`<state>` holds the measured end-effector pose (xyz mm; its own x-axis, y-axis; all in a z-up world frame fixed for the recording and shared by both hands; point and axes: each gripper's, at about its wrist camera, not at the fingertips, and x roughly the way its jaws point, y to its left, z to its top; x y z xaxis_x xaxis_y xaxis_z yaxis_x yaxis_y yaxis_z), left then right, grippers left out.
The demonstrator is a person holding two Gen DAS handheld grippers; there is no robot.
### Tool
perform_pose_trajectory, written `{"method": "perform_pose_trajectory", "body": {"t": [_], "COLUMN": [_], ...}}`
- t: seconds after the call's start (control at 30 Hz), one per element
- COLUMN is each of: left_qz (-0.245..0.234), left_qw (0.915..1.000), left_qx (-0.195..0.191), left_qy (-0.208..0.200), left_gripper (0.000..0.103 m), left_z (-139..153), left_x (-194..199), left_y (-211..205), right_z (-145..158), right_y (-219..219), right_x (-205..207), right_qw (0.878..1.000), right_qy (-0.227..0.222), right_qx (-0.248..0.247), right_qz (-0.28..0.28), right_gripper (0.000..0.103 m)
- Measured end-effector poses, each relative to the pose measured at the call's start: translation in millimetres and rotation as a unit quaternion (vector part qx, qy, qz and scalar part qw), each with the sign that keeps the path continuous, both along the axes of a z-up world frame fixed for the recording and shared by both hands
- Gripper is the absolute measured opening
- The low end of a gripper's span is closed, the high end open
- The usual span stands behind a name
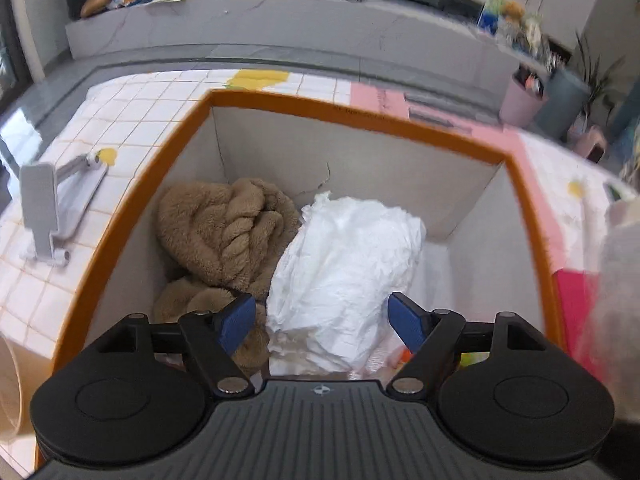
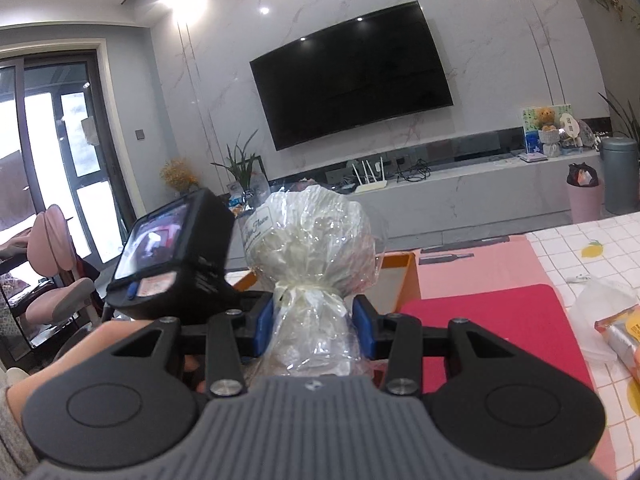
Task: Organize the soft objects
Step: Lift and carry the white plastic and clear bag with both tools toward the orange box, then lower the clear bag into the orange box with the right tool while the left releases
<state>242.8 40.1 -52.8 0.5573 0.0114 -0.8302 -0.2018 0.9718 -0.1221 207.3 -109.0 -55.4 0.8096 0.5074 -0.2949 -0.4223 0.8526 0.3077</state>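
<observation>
- The cellophane-wrapped bundle [image 2: 310,248], tied at its neck with a pale ribbon, is clamped between the blue pads of my right gripper [image 2: 316,326], which holds it just below the knot, upright, lifted above the table.
- My left gripper [image 1: 322,322] hangs over the orange-rimmed box [image 1: 360,118] with its fingers spread wide and nothing between them.
- Inside the box, a brown plush toy [image 1: 224,228] lies against the left wall, and a crumpled white bundle [image 1: 348,256] lies just beside it on the right, the two touching.
- The box stands on a white checked tablecloth [image 1: 132,108]; a grey phone stand [image 1: 52,208] lies on the cloth to the box's left.
- From the right wrist view, a corner of the box's orange rim shows behind the held bundle, with a red mat [image 2: 500,320] to its right on a pink one.
- A snack packet [image 2: 620,332] in clear wrap lies at the far right edge of the table.
- A black television [image 2: 352,80] hangs on the marble wall behind.
</observation>
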Motion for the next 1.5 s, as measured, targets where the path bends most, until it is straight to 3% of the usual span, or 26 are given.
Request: {"method": "perform_pose_trajectory", "body": {"t": [0.33, 0.53, 0.7, 0.87, 1.03, 1.13, 1.27, 1.37, 1.43, 1.5], "left_qz": [-0.001, 0.006, 0.009, 0.023, 0.053, 0.050, 0.049, 0.065, 0.076, 0.082], "left_qw": [0.9991, 0.9980, 0.9942, 0.9841, 0.9697, 0.9629, 0.9751, 0.9820, 0.9829, 0.9805], "left_qx": [-0.011, -0.003, 0.041, 0.102, 0.163, 0.194, 0.144, 0.098, 0.092, 0.112], "left_qy": [-0.041, -0.063, -0.099, -0.143, -0.174, -0.181, -0.161, -0.148, -0.140, -0.139], "left_gripper": [0.089, 0.089, 0.090, 0.090, 0.090, 0.090, 0.090, 0.090, 0.089, 0.089], "left_z": [50, 70, 78, 80, 83, 82, 77, 73, 72, 71], "left_x": [-55, -92, -124, -137, -139, -138, -130, -128, -130, -129], "left_y": [10, 12, 17, 30, 41, 39, 54, 69, 78, 82], "right_z": [14, 17, 25, 35, 58, 74, 98, 122, 134, 141], "right_y": [-3, 10, 5, -19, -14, 0, 21, 35, 43, 51], "right_x": [-17, -23, -15, -5, 4, 9, 21, 31, 39, 44], "right_qw": [0.999, 0.998, 0.999, 0.998, 0.997, 0.996, 0.991, 0.986, 0.986, 0.984], "right_qy": [-0.036, -0.043, -0.005, 0.049, 0.077, 0.079, 0.053, 0.037, 0.046, 0.049], "right_qx": [-0.004, -0.038, -0.037, 0.023, 0.014, -0.026, -0.105, -0.137, -0.137, -0.139], "right_qz": [-0.009, -0.021, -0.015, 0.019, 0.002, -0.019, -0.063, -0.081, -0.080, -0.102], "right_gripper": [0.042, 0.042, 0.042, 0.042, 0.042, 0.042, 0.042, 0.042, 0.042, 0.042]}}
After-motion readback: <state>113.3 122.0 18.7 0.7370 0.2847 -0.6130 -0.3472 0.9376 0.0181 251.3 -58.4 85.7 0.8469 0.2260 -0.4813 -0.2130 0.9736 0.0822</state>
